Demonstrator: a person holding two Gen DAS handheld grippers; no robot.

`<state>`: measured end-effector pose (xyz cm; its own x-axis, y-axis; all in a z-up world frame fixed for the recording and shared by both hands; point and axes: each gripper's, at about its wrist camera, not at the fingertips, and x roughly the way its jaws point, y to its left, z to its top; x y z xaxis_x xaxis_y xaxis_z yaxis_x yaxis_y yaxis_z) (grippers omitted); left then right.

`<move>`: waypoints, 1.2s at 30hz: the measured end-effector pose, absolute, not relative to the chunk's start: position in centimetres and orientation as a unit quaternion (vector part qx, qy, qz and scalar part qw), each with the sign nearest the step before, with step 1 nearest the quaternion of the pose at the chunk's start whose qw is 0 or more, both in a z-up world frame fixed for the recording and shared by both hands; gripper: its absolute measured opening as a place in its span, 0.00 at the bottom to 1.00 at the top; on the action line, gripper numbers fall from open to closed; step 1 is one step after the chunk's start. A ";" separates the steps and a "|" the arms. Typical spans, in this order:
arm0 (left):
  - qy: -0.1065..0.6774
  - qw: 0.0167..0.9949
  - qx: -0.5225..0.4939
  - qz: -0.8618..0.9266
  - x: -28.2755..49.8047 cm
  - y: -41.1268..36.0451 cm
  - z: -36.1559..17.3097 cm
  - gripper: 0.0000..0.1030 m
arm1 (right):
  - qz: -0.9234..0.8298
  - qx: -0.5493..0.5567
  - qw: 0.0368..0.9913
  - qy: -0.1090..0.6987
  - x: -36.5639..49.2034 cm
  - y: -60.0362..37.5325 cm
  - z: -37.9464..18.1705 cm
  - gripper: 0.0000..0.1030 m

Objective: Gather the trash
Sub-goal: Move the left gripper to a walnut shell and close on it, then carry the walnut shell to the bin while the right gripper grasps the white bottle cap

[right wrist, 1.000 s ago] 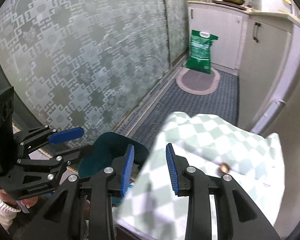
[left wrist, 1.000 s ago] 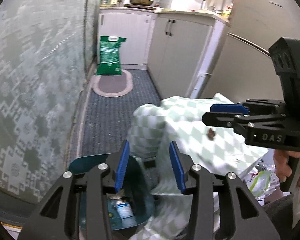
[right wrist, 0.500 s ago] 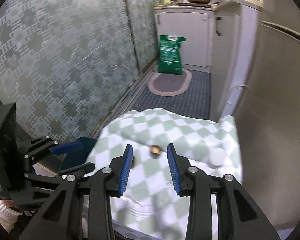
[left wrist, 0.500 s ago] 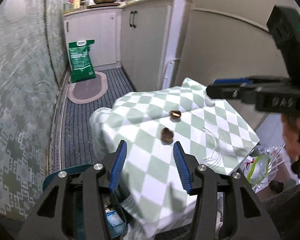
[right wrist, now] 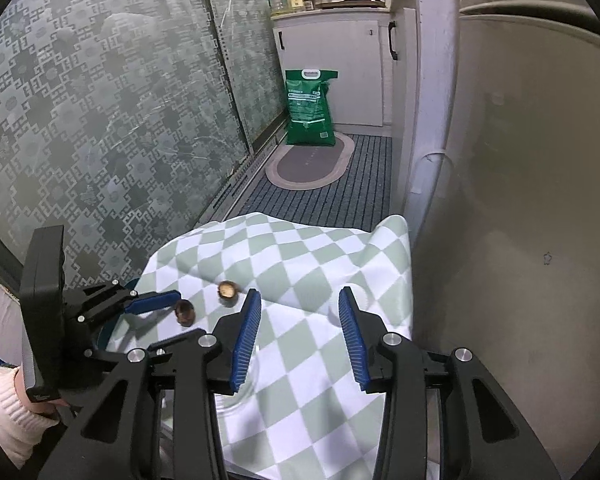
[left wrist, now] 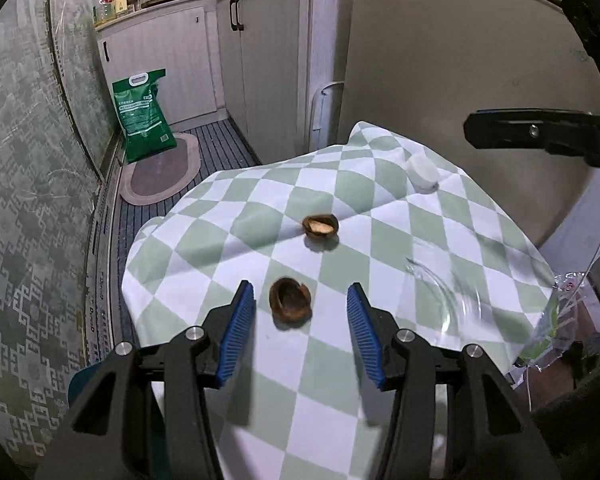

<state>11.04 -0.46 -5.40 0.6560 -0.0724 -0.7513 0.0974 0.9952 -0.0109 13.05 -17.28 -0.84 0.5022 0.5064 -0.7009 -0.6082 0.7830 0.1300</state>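
Observation:
A small table wears a green-and-white checked cloth (left wrist: 340, 400). On it lie two brown nut shells: the near shell (left wrist: 290, 300) sits just ahead of and between the fingertips of my open left gripper (left wrist: 300, 328); the far shell (left wrist: 320, 225) lies beyond it. Both shells show in the right wrist view (right wrist: 185, 311) (right wrist: 227, 290). A white bottle cap (left wrist: 422, 172) lies near the far corner. My right gripper (right wrist: 299, 332) is open and empty over the cloth, to the right of the shells. The left gripper also shows there (right wrist: 152, 304).
A teal bin (left wrist: 80, 380) stands low at the table's left edge. A clear glass dish (left wrist: 444, 292) sits on the cloth at right. A clear bag (left wrist: 556, 328) hangs off the right side. A refrigerator (left wrist: 460, 80), cabinets, a green sack (left wrist: 144, 116) and an oval mat (left wrist: 160, 172) lie beyond.
Both grippers rose from beside the bin to above the tabletop. The shells, cap and dish came into view. The left gripper now frames the near shell.

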 end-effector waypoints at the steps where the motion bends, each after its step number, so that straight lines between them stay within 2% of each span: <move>1: 0.413 0.909 0.013 -0.050 11.3 -0.4 -5.4 0.52 | 0.321 -0.067 0.864 0.381 13.2 -17.5 -0.9 0.40; 3: 0.415 0.908 0.020 -0.043 11.5 -0.5 -5.5 0.42 | 0.318 -0.067 0.865 0.382 13.6 -17.6 -1.0 0.40; 4: 0.416 0.908 0.025 -0.034 11.7 -0.4 -5.6 0.30 | 0.315 -0.066 0.866 0.382 13.7 -17.8 -1.1 0.40; 5: 0.418 0.908 0.023 -0.030 11.8 -0.2 -5.6 0.22 | 0.313 -0.066 0.867 0.383 13.9 -17.9 -1.1 0.40; 6: 0.419 0.907 0.016 -0.028 11.8 0.1 -5.6 0.21 | 0.311 -0.065 0.868 0.383 13.9 -18.0 -1.1 0.40; 9: 0.420 0.907 0.013 -0.033 11.7 0.3 -5.3 0.21 | 0.303 -0.068 0.870 0.384 14.2 -18.1 -1.3 0.41; 12: 0.420 0.907 0.013 -0.031 11.3 0.5 -5.0 0.21 | 0.294 -0.072 0.872 0.385 14.5 -18.1 -1.7 0.46; 23: 0.394 0.917 -0.036 -0.049 9.7 1.8 -2.6 0.21 | 0.272 -0.113 0.869 0.397 15.7 -16.6 -4.2 0.47; 27: 0.390 0.918 -0.048 -0.053 9.4 2.0 -2.0 0.21 | 0.268 -0.125 0.869 0.397 16.1 -16.1 -5.0 0.52; 36: 0.386 0.919 -0.050 -0.069 8.4 1.8 -1.3 0.21 | 0.262 -0.162 0.867 0.391 16.6 -14.6 -6.2 0.52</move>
